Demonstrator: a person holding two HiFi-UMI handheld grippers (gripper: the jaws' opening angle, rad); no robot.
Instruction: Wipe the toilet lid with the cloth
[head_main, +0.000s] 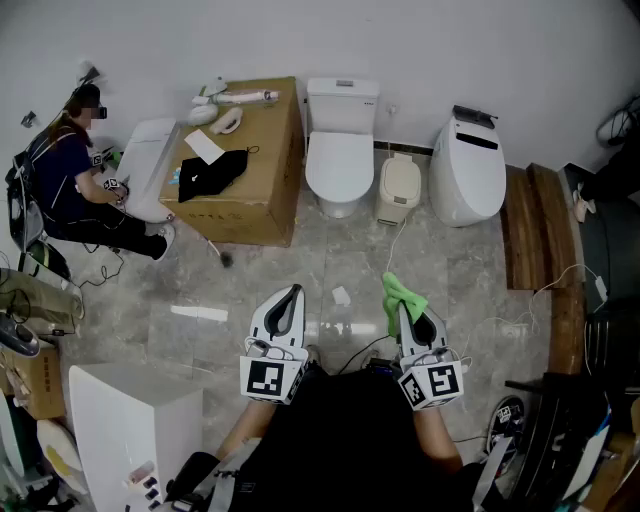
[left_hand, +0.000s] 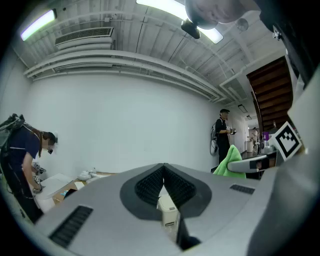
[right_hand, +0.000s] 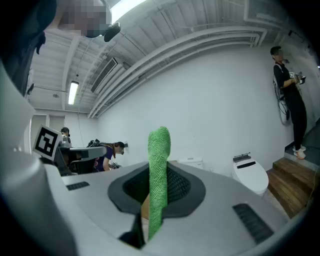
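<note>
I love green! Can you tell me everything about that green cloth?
The green cloth is bright and looks like knobbly, woven fabric. It is folded thin and pinched between the shut jaws of the right hand-held gripper, its end poking out past them. It is held above the floor.

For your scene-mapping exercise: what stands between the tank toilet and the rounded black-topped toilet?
A small beige lidded bin separates tank toilet and rounded toilet, in the head view.

Test/showroom space: several toilets (head_main: 340, 150) along wall, cardboard box (head_main: 245, 165).
</note>
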